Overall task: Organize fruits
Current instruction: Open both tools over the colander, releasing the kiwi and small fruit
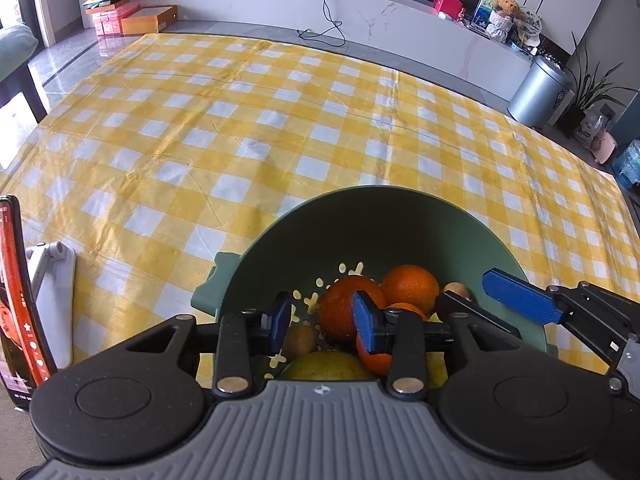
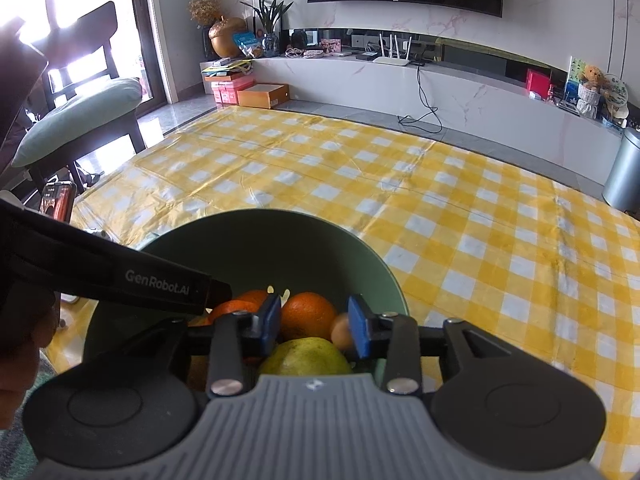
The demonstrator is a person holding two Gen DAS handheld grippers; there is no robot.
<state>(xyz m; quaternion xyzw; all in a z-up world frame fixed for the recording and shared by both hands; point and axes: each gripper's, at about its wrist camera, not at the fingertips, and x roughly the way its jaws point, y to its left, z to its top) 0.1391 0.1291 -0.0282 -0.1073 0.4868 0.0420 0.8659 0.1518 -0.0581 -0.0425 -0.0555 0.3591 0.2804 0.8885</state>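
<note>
While both grippers, left (image 1: pixel 322 322) and right (image 2: pixel 314 326), hover released over green colander (image 1: pixel 280 240), oranges (image 1: pixel 410 288), pear (image 2: pixel 304 356) lie inside; cloth (image 1: pixel 240 140) bare; sorting seems near done.

1. Between the parted jaws of the left gripper (image 1: pixel 326 322) there is a gap, with an orange (image 1: pixel 347 312) and a brown fruit (image 1: pixel 298 340) lying just past and below it.
2. Beyond those jaws the green bowl (image 1: pixel 360 216) wall rises and closes the way forward.
3. To their right, the right gripper (image 1: pixel 480 300) reaches over the bowl rim, crowding that side.
4. Between the right gripper's jaws sit an orange (image 2: pixel 308 314) and a pear (image 2: pixel 306 358), close below.
5. Left of those jaws, the left gripper's black body (image 2: pixel 120 276) crosses the bowl.
6. Past the bowl, the checked cloth (image 1: pixel 240 120) lies bare.
7. Far left of the left jaws stands a phone (image 1: pixel 20 300) on its stand.
</note>
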